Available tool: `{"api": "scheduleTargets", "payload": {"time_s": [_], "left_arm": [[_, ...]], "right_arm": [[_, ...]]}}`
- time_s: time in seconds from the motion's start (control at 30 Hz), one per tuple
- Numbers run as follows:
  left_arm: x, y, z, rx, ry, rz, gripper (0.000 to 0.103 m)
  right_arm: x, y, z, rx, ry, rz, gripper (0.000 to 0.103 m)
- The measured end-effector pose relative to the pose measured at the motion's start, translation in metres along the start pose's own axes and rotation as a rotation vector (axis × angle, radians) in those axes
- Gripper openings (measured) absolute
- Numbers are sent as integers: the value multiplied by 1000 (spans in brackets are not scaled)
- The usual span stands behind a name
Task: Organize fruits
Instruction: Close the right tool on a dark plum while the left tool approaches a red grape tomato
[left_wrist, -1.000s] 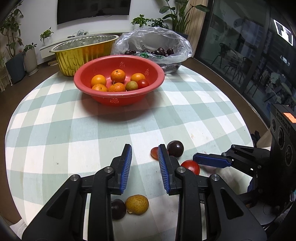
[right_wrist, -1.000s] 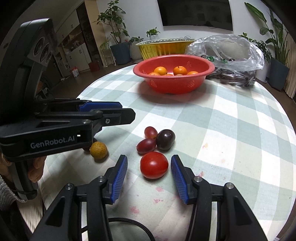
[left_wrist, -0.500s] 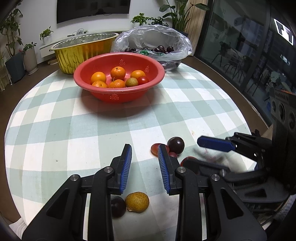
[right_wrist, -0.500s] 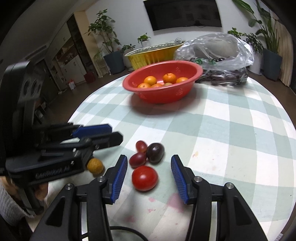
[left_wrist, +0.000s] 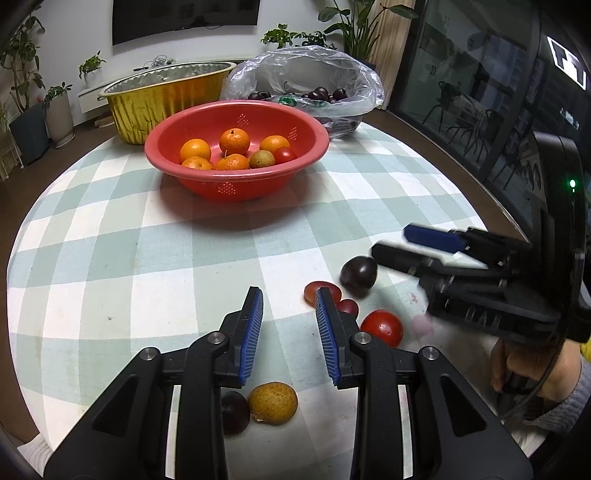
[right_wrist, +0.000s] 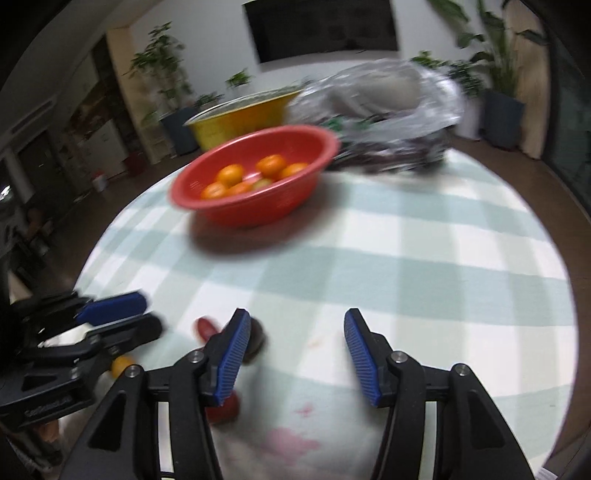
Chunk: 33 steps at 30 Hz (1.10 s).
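Note:
On the checked cloth lie a red tomato, a dark plum, two small red fruits and, nearer me, a yellow-brown fruit beside a dark cherry. My left gripper hovers over bare cloth with a narrow gap and nothing in it. My right gripper has its jaws opening, with only cloth between them. In its blurred view the tomato and plum sit by its left finger. The red bowl holds oranges and a few small fruits.
A gold foil pan and a clear plastic bag of dark cherries stand behind the bowl. The right gripper and the hand holding it fill the right side of the left wrist view. Pink stains mark the cloth.
The right gripper has swung off the tomato, which earlier lay between its fingers and now lies to its left. Its jaws have widened a little. The left gripper has not moved.

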<state>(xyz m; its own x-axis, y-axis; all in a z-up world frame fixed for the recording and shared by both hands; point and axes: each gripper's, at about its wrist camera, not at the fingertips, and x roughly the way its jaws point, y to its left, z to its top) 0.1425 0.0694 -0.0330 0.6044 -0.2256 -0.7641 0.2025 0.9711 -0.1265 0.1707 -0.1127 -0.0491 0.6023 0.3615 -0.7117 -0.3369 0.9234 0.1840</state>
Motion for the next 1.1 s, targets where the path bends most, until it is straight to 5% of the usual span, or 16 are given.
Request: {"api": "scheduleTargets", "payload": {"time_s": [0.33,0.6,1.1], "left_arm": [[0,0,0,-5,1,-5,28],[1,0,0,-5,5,-12,28],[8,-3,-1,0,32,-21,28]], "right_arm": [[-6,4,-3,-3,1,108,59],[6,14,-4,-48,43,112,58],[18,16,-5,-63,107,148,27]]}}
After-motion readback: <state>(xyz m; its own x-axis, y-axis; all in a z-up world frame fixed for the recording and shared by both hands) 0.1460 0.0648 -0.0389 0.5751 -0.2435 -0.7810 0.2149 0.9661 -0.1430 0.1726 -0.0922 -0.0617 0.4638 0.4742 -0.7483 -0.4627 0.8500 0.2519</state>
